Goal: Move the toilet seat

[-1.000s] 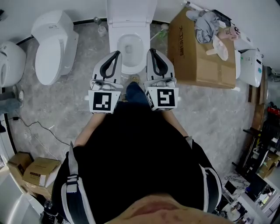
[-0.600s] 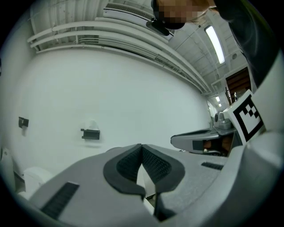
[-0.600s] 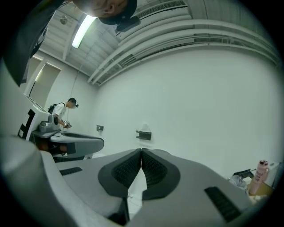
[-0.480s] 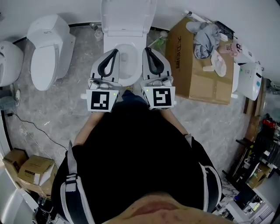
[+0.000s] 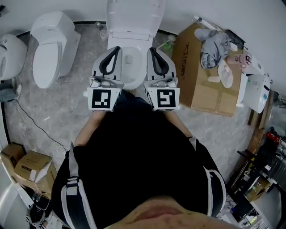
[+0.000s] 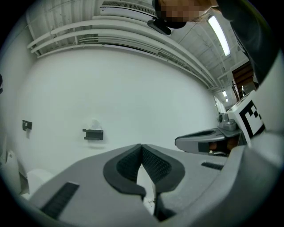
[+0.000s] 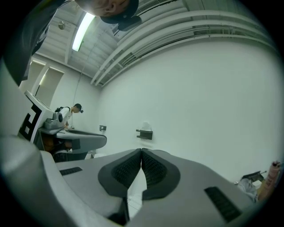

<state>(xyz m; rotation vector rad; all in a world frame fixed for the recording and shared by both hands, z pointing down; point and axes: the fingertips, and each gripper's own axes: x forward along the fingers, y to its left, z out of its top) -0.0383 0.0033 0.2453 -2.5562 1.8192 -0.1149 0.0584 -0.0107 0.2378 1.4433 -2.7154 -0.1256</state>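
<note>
Right, we've got the left gripper [image 5: 117, 48] and right gripper [image 5: 151, 49] with fingers pinched together on nothing, flanking the open bowl [image 5: 129, 67] — toilet seat [image 5: 132, 18] stands tipped up just beyond them.

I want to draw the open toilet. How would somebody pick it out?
Start at the white wall. Against it, the open toilet stands between a big cardboard box and a closed toilet. Only it has its lid up and its bowl showing.
</note>
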